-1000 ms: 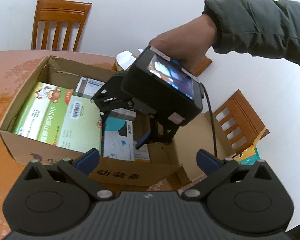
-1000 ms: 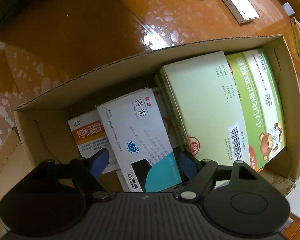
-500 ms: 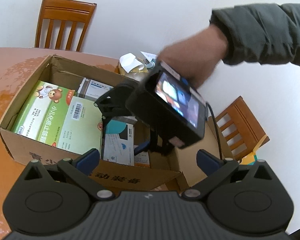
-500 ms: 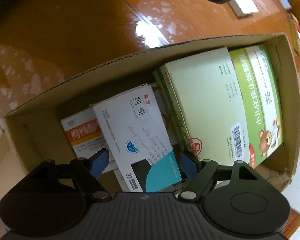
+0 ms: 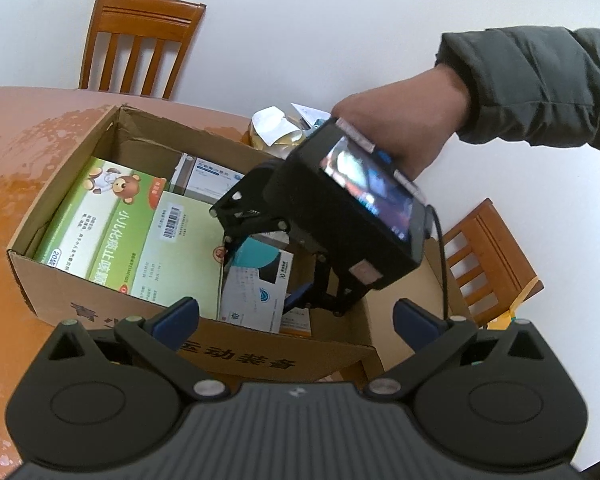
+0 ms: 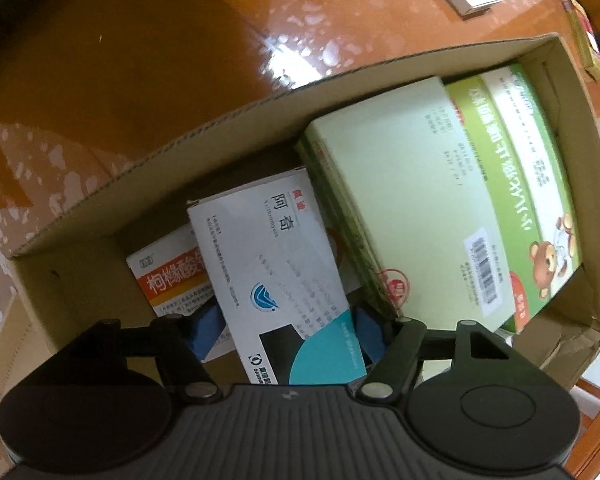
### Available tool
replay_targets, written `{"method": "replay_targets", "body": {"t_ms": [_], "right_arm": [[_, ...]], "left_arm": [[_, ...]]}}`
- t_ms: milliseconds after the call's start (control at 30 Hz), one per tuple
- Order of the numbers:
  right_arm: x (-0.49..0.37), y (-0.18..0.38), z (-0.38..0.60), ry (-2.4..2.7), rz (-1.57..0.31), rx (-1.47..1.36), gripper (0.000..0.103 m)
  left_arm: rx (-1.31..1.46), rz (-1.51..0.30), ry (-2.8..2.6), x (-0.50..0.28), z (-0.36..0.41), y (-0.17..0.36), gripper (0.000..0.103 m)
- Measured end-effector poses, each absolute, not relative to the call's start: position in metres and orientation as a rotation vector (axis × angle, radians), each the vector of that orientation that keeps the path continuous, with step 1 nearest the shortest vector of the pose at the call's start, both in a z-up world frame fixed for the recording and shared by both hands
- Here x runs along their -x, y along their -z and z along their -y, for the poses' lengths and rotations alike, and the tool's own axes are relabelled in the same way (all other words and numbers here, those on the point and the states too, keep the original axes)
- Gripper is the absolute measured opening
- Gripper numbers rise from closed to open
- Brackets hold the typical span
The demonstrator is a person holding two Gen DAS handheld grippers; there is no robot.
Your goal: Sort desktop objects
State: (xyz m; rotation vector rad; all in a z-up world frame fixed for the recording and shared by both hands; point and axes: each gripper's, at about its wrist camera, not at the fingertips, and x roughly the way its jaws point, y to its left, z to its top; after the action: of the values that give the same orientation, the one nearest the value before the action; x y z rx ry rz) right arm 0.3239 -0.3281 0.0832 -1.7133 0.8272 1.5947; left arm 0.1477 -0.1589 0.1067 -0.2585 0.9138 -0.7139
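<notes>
Glossy orange-brown table [image 6: 148, 80] under a white wall is your setting, and on it sits the open cardboard box [image 6: 220, 128] where the sorting is going on. Your piece is the white-and-teal medicine carton [image 6: 284, 280], lying tilted inside the box at the end away from the big green packs, leaning across an orange-striped carton [image 6: 168, 276].

Your right gripper [image 6: 286, 332] points straight down over it, its blue pads on either side of the carton's teal end. Its jaws have just been closing, and the carton is between them. In the right wrist view the pads look pressed against the long edges, so you appear to have it pinched across its narrow width.

Expect it to be light and fairly stiff along the edges, but the thin paperboard faces would cave if squeezed hard. The coated surface looks slick, so a grip on the edges near the middle should hold better than one at the very end, where it may pivot.

Beside it, the green bear-printed pack [image 5: 112, 216] and a paler green pack [image 6: 412, 216] lie flat and fill most of the box; they are broad, smooth and rectangular. A small white carton [image 5: 212, 178] stands at the far wall.

Your left gripper [image 5: 296, 316] hovers outside the near wall, jaws wide and empty. Slatted wooden chairs [image 5: 140, 40] stand around.
</notes>
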Motion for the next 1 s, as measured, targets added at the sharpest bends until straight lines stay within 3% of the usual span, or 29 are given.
{"method": "replay_targets", "body": {"t_ms": [800,900,1000], "right_arm": [[-0.409,-0.139,0.372,-1.388,-0.778,1.750,0.072],[-0.328,-0.118,0.325,-1.337,-0.781,1.733,0.072],[-0.263,-0.117,0.353,-1.289,-0.775,1.715,0.072]], "left_arm": [[0.218,-0.917,0.768,-0.138,0.159,-0.113,0.103],[0.221,-0.917,0.769,-0.137,0.156,-0.114,0.103],[0.219,-0.916,0.773,-0.136,0.154,-0.115,0.103]]}}
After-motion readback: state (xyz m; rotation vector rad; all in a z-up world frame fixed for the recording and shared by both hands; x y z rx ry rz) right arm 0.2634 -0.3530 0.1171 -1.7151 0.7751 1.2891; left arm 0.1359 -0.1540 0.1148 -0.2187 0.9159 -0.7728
